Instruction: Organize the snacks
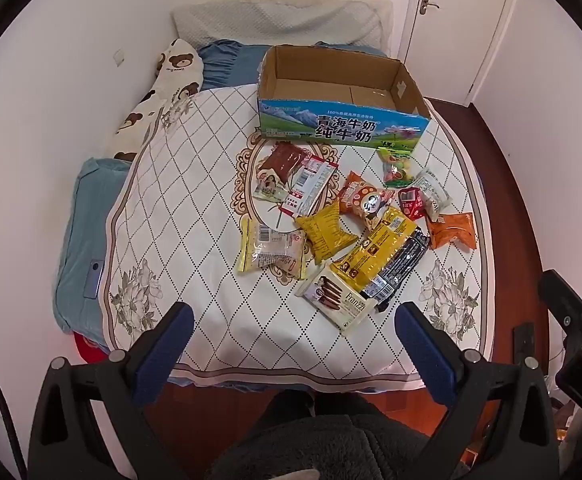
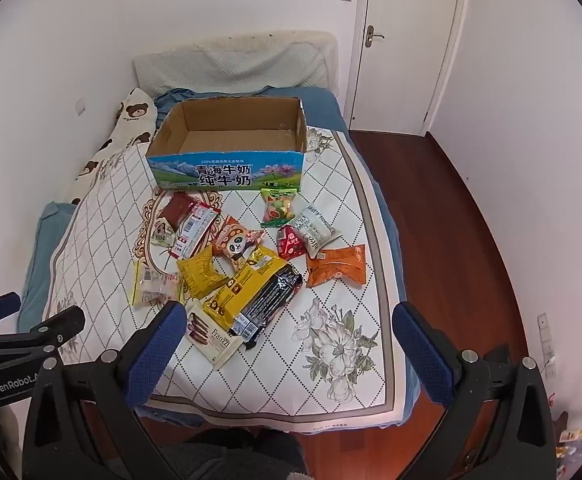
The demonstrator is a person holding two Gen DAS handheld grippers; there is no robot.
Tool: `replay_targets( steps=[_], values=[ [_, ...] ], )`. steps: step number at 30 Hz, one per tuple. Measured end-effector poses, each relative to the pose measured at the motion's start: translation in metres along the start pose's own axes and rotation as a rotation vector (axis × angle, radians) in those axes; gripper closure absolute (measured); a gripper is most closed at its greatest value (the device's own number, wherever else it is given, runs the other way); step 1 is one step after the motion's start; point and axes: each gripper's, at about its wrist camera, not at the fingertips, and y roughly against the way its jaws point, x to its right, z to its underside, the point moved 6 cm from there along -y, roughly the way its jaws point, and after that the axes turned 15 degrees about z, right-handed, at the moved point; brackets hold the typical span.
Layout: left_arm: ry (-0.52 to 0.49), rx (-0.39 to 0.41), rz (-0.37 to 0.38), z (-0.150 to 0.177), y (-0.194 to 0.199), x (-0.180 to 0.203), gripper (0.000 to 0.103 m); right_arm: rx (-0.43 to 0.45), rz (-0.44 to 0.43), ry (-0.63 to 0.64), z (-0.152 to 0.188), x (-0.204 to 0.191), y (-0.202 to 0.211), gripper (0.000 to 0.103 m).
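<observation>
1. The left gripper is being held tilted steeply downward above the near edge of the bed, its jaws spread wide with nothing between them.
2. The right gripper is being held at a similar downward tilt just beside it, its jaws likewise released and grasping nothing; neither gripper is touching a packet.
3. The cardboard milk box is being taken as the landmark: it is sitting open-topped at the far middle of the bed, its long side facing the grippers.
4. The snacks are lying scattered on the quilt nearer than the box. A gummy candy bag is lying just in front of the box's right corner, upright on its long axis.
5. A long yellow biscuit pack and a black pack beside it are lying diagonally, well in front of the box.
6. A Franzi wafer packet is lying farthest from the box, partly hidden by one right finger.
7. An orange packet is lying in front of the box to the right.
8. A bear-print pillow is lying left of the box against the wall; a white door is standing beyond the box to the right.
</observation>
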Motion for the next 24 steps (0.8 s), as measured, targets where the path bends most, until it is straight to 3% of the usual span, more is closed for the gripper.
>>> replay_targets(
  steps=[24],
  values=[
    [-0.006,-0.007,-0.011,-0.009,-0.004,0.001,0.000,-0.008,-0.012,0.001,-0.001,-0.003,-0.005,0.000]
  ],
)
